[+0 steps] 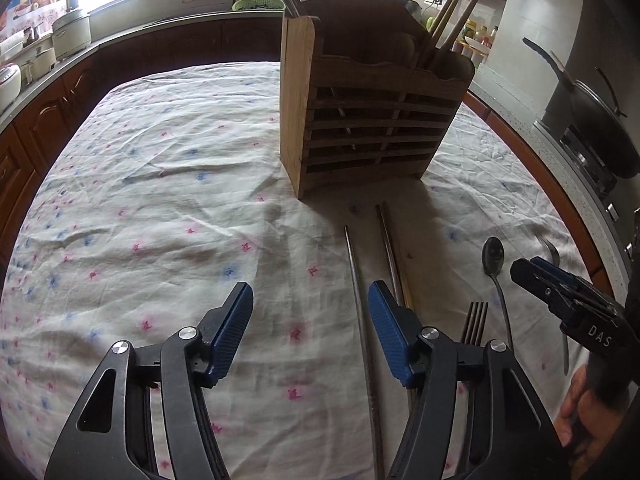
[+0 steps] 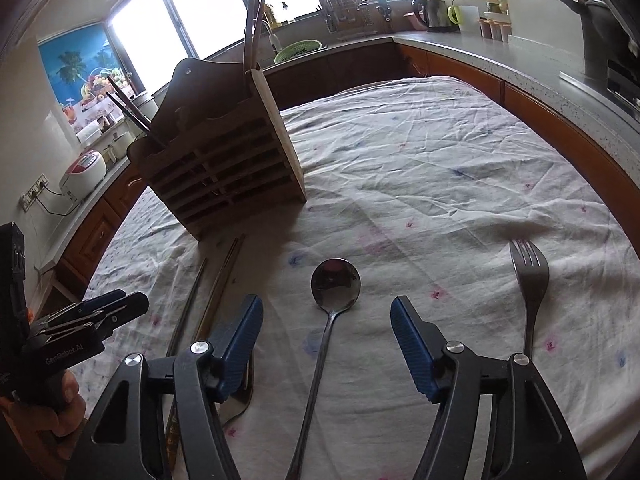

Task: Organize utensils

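The left gripper (image 1: pixel 310 336) hangs low over the surface (image 1: pixel 160 200), which wears a white cloth with little pink and blue flowers. Its jaws are wide open and hold nothing. Just to its right lie a long metal chopstick (image 1: pixel 357 280) and a pair of chopsticks (image 1: pixel 390 240), side by side. A fork (image 1: pixel 476 320) peeks out past the right finger.

The right gripper (image 2: pixel 326 344) is also low, with its jaws wide open and empty. A spoon (image 2: pixel 335 284) lies between the two fingers, bowl pointing away. A second fork (image 2: pixel 530 276) lies well off to the right of it. The same chopsticks lie to the left of the spoon.

Farther back stands a wooden utensil holder (image 1: pixel 372 120) with slats on the front. Wooden chopsticks (image 1: pixel 452 16) stick up out of one side, dark ones (image 2: pixel 128 110) out of the other.

Beyond are kitchen counters with a green colander (image 2: pixel 298 50) and a kettle (image 2: pixel 432 14).
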A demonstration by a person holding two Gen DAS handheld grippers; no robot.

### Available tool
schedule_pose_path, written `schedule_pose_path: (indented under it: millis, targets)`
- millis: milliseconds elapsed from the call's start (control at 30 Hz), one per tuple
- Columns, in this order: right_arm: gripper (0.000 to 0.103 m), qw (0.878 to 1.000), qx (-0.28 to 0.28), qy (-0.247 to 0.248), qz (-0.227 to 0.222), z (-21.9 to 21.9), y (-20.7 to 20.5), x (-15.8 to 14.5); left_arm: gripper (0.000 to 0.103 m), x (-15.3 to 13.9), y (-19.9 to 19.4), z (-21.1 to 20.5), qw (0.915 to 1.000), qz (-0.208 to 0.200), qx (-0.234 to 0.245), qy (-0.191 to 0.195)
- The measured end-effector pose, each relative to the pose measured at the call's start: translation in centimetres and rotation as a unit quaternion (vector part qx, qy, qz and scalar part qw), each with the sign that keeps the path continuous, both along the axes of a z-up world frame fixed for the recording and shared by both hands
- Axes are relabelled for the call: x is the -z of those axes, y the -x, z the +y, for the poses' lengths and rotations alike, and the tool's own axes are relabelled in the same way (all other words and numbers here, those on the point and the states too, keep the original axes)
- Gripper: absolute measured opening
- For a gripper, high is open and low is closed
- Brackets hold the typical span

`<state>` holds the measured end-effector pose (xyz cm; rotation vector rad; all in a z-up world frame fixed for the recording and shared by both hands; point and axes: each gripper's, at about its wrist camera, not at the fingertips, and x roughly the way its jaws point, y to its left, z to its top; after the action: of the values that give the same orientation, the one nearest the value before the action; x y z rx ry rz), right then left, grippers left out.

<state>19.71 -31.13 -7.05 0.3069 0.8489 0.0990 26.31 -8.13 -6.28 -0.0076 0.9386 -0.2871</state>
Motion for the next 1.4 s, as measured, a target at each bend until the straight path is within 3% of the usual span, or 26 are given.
schedule_pose_path:
  millis: [200,300,467,533,567,633,667,700,767,1100,1233,1300,1367,1400]
  targets:
    - [0.059,0.999,-0.011,0.029,0.017,0.8,-2.0,0.6,0.059,1.1,-2.3,-1.9,0.9995,0.018,0.019,-0.016]
    - [0.058,0.999,-0.013,0.040,0.026,1.1,-2.6,1.1,0.047,2.0,-3.1,-2.8,0.9987,0.032,0.030,-0.026]
    - [0.050,0.998,-0.017,0.051,0.035,1.6,-3.4,2.0,0.046,2.2,-3.3,-4.1,0.9977,0.018,0.036,-0.054]
    - [0.039,0.997,-0.018,0.061,0.034,1.9,-3.5,2.0,0.038,2.3,-3.2,-4.4,0.9973,0.012,0.036,-0.064]
    - [0.034,0.997,-0.017,0.065,0.034,1.9,-3.5,2.0,0.025,2.2,-3.2,-4.5,0.9972,0.010,0.038,-0.064]
    - [0.033,0.998,-0.018,0.059,0.033,1.7,-3.4,1.9,0.007,2.1,-3.3,-4.4,0.9974,0.012,0.040,-0.059]
    - [0.013,0.998,-0.017,0.057,0.031,1.6,-3.3,1.8,0.006,2.0,-3.3,-4.2,0.9976,0.013,0.040,-0.054]
    - [0.006,0.998,-0.015,0.055,0.031,1.5,-3.2,1.7,0.006,1.9,-3.3,-4.0,0.9980,0.013,0.040,-0.048]
    - [0.003,0.999,-0.012,0.045,0.026,1.1,-3.0,1.4,0.000,1.6,-3.1,-3.4,0.9985,0.010,0.038,-0.038]
    - [0.002,0.999,-0.023,0.029,0.007,1.2,-2.2,0.2,0.000,-0.8,-1.1,0.3,0.9995,-0.005,0.028,0.016]
    - [0.002,0.999,-0.025,0.025,0.003,1.4,-2.0,-0.3,0.001,-0.9,-1.5,0.8,0.9991,0.009,0.027,0.033]
    - [0.002,0.999,-0.022,0.031,0.006,1.4,-2.1,-0.1,0.013,-0.5,-2.0,0.4,0.9988,0.023,0.027,0.035]
    - [0.002,0.999,-0.019,0.038,0.009,1.3,-2.2,0.1,0.033,0.0,-2.3,-0.4,0.9991,0.022,0.031,0.019]
    - [0.005,0.999,-0.020,0.036,0.015,1.2,-2.3,0.4,0.036,0.3,-2.6,-0.9,0.9992,0.024,0.031,0.007]
